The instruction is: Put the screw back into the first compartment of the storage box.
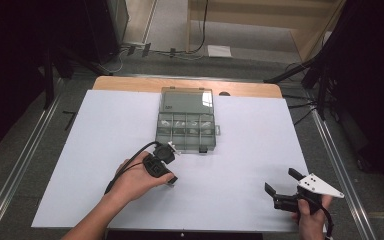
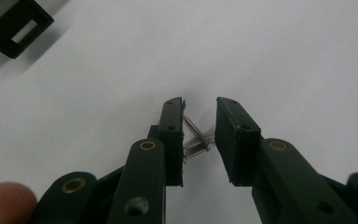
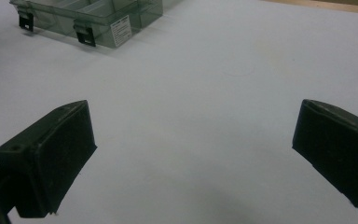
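Silver screws (image 2: 196,138) are being straddled by the left gripper (image 2: 199,135), its jaws narrowly spread, not pinching. The right gripper (image 3: 193,154) is being held over the desk (image 3: 205,84), jaws wide apart.

A few small silver metal screws (image 2: 196,140), threaded along their shanks, lie crossed over one another in a loose cluster on the white sheet covering the desk (image 2: 261,56). They sit flat, one slanting across the others, toward the near edge of the desk and left of its middle, with one screw touching a gripper pad.
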`<state>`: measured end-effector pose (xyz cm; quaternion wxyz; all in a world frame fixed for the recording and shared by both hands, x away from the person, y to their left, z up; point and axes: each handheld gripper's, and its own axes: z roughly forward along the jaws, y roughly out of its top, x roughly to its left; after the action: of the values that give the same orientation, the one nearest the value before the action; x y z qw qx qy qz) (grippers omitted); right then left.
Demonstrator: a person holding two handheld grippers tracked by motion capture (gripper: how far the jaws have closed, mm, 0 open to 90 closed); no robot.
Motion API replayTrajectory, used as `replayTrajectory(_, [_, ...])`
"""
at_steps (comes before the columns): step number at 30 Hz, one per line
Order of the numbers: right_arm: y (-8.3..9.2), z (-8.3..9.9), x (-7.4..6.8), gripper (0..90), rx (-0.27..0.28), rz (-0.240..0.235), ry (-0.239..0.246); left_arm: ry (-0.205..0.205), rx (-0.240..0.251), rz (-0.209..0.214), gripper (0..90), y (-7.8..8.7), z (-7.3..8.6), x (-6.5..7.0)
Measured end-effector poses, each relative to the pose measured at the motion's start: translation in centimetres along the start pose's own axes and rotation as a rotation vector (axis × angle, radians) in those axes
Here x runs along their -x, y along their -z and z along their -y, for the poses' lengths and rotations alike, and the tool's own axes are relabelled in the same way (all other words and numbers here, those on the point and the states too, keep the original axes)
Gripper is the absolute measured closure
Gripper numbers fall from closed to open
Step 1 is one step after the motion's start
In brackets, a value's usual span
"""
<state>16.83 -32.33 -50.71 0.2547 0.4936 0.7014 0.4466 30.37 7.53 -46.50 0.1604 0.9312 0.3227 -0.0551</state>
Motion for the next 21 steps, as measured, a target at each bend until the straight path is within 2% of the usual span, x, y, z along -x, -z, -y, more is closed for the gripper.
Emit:
replayTrajectory(3, [-0.05,-0.04,-0.07,0.0,0.003,0.0,0.0,0.002,-0.013,-0.021,71.6,-0.27,-0.06,0.1])
replayTrajectory(8, [-0.09,-0.05,-0.12,0.0,0.003,0.004,0.001,0.019,-0.02,-0.026,71.7,-0.6,-0.01,0.01])
replayTrajectory(10, [-0.08,-0.04,-0.11,0.0,0.004,0.005,0.0,0.02,-0.02,-0.036,77.1,-0.68,0.05,0.01])
replayTrajectory(12, [-0.06,-0.04,-0.09,0.0,0.004,0.005,0.0,0.016,-0.026,-0.035,77.2,-0.84,0.09,0.05])
replayTrajectory(13, [-0.05,-0.04,-0.05,0.0,0.003,0.003,0.004,0.013,-0.027,-0.048,77.5,-0.85,0.1,0.11])
replayTrajectory(16, [-0.05,-0.02,-0.04,0.0,-0.001,0.007,0.003,0.007,-0.03,-0.06,80.5,-0.87,0.09,0.15])
replayTrajectory(17, [-0.08,-0.01,-0.02,0.0,-0.001,0.007,0.004,0.005,-0.029,-0.066,84.3,-0.9,0.1,0.19])
replayTrajectory(21, [-0.12,0.02,-0.02,0.0,-0.001,0.01,0.002,-0.006,-0.031,-0.081,87.3,-0.94,0.1,0.26])
